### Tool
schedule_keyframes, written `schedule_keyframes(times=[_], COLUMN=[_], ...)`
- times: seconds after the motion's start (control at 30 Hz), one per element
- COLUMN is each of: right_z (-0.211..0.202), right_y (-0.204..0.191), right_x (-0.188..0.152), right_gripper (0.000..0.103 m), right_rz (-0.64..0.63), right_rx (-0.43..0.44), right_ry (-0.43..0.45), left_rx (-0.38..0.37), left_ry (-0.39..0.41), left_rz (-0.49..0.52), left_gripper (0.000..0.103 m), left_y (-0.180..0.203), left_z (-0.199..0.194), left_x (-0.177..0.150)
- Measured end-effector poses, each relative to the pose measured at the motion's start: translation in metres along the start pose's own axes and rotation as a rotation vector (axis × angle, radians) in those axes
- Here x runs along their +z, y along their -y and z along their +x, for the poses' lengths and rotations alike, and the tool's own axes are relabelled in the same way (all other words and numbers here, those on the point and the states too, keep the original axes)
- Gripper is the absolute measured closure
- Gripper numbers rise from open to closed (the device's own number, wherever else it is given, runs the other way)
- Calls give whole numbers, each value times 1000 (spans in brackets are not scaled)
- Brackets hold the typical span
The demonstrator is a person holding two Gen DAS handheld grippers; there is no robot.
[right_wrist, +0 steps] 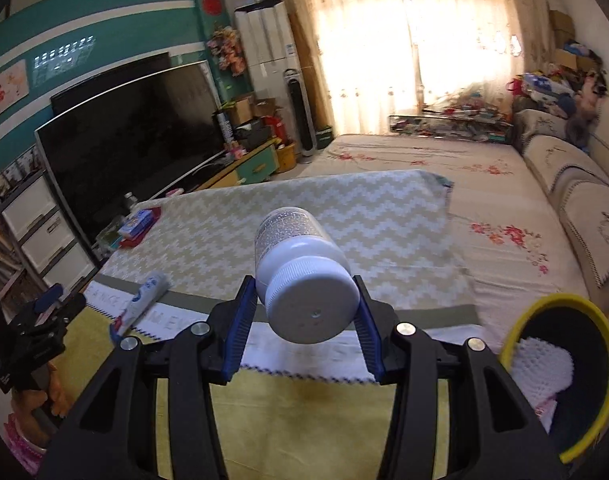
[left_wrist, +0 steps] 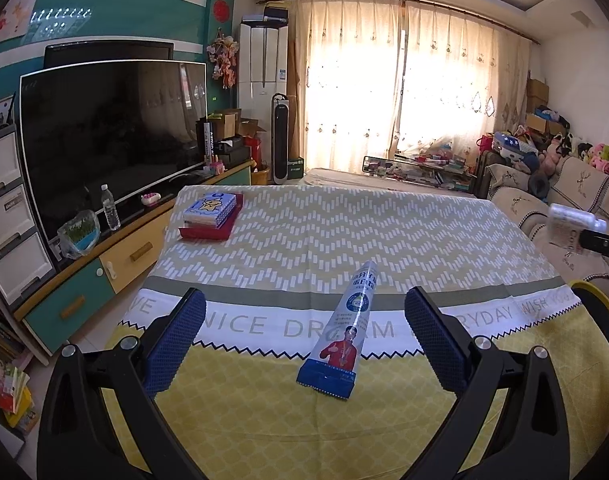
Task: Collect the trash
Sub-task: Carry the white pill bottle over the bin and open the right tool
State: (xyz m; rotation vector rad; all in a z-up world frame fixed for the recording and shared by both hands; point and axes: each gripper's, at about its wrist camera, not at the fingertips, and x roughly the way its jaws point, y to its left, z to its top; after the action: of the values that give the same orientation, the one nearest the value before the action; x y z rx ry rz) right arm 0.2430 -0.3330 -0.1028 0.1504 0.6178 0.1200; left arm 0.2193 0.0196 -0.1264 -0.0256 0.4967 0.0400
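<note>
Trash is seen in two places. A white plastic bottle (right_wrist: 302, 270) is clamped between the blue pads (right_wrist: 240, 330) of the right gripper (right_wrist: 304, 320) at the centre of the right wrist view, its ribbed cap turned toward the camera and its labelled body pointing away, held clear above the patterned tablecloth (right_wrist: 344, 208). In the left wrist view the same bottle (left_wrist: 576, 222) is seen at the right edge of the frame, gripped by the dark gripper tip. A squeezed tube (left_wrist: 342, 332) with a blue crimped end is lying on the cloth at lower centre of the left wrist view, between the widely spread fingers of the left gripper (left_wrist: 304, 344) but touched by neither pad. The tube (right_wrist: 142, 304) appears at lower left of the right wrist view, with the left gripper (right_wrist: 44, 312) just beside it. A yellow-rimmed black bin (right_wrist: 564, 380) holding white crumpled material is seen at lower right of that view. A stack of small boxes (left_wrist: 210, 216) rests at the cloth's upper left in the left wrist view.
</note>
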Motion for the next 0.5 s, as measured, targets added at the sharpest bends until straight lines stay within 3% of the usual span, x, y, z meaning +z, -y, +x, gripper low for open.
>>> schedule_keyframes(times=[0.13, 0.23, 0.5], right_z=[-24, -32, -26], right_y=[66, 109, 184], right_x=[-17, -31, -69], right_gripper=[58, 58, 57], right_rz=[75, 134, 244], right_rx=[-239, -367, -536], right_ry=[2, -12, -79], left_rx=[5, 10, 21], left_ry=[-6, -10, -24], left_rz=[14, 21, 43], left_gripper=[5, 5, 5], left_y=[3, 4, 9], left_z=[2, 3, 5], left_x=[0, 1, 0])
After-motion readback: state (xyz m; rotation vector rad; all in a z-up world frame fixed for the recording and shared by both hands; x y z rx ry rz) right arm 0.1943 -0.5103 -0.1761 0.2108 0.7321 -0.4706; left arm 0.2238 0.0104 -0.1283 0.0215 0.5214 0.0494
